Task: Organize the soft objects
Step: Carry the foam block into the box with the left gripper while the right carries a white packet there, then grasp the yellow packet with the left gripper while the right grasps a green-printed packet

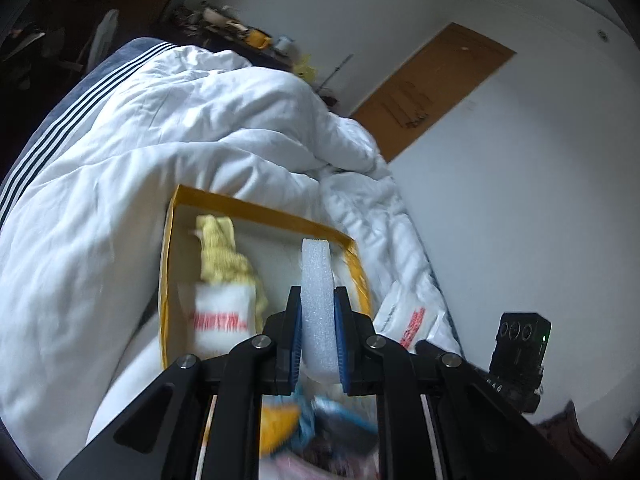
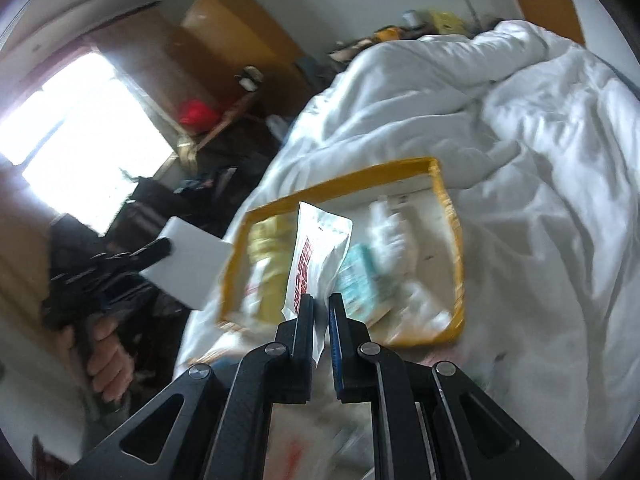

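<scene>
On a rumpled white duvet [image 1: 168, 128] sits the yellow-rimmed box [image 1: 256, 208], its far edge pressed into the folds, white wall [image 1: 520, 200] open on one side and a cluttered desk [image 2: 224, 120] by the bright window [image 2: 80, 120] on the other. The left gripper [image 1: 318, 316] is clamped on a white foam block [image 1: 316, 272] above the box; the right gripper [image 2: 320, 312] pinches a white red-printed pouch [image 2: 316, 248] over it.

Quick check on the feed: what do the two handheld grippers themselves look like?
Both are matte black linkage frames with silver pivot pins and blue ribbed pads inside the fingers: left gripper, right gripper. A black box with round lenses and a green light sits beside the left one.
</scene>
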The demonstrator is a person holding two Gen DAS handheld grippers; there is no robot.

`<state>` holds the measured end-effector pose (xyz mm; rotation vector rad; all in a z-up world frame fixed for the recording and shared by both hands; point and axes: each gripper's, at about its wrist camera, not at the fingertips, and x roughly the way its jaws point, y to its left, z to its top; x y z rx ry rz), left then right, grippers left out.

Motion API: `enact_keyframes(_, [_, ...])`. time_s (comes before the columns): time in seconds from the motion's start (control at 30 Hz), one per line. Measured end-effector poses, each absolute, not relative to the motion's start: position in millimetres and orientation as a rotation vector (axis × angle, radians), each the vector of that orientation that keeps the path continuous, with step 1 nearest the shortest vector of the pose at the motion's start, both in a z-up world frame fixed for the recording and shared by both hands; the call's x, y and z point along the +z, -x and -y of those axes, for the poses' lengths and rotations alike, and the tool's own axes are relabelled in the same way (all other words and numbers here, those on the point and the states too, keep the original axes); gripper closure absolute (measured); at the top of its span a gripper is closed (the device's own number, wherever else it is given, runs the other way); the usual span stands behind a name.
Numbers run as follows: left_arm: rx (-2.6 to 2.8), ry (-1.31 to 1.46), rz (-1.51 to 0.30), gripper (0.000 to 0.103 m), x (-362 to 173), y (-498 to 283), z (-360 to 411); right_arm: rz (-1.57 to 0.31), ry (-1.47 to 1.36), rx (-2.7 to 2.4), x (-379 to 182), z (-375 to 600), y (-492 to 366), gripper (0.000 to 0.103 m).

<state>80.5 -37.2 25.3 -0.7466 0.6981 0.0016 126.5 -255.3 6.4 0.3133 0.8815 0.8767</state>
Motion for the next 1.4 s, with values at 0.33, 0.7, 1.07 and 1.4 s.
enact_keyframes(0.33, [0.102,0.743,-0.766,0.089,-15,-146,38,-0.928,-0.338,0.714,-19,254,-194,0.095])
enact_keyframes(0.7, [0.173,0.644,-0.787,0.089,-28,-174,51,-0.971,-0.307,0.693,-28,220,-215,0.093])
enact_keyframes(1.07, [0.198,0.691,-0.79,0.037,-41,-171,38,-0.981,-0.247,0.701,-24,195,-202,0.05])
enact_keyframes(1.4, [0.186,0.642,-0.603,0.021,21,-75,34,-0.85,-0.275,0.799,20,263,-141,0.039])
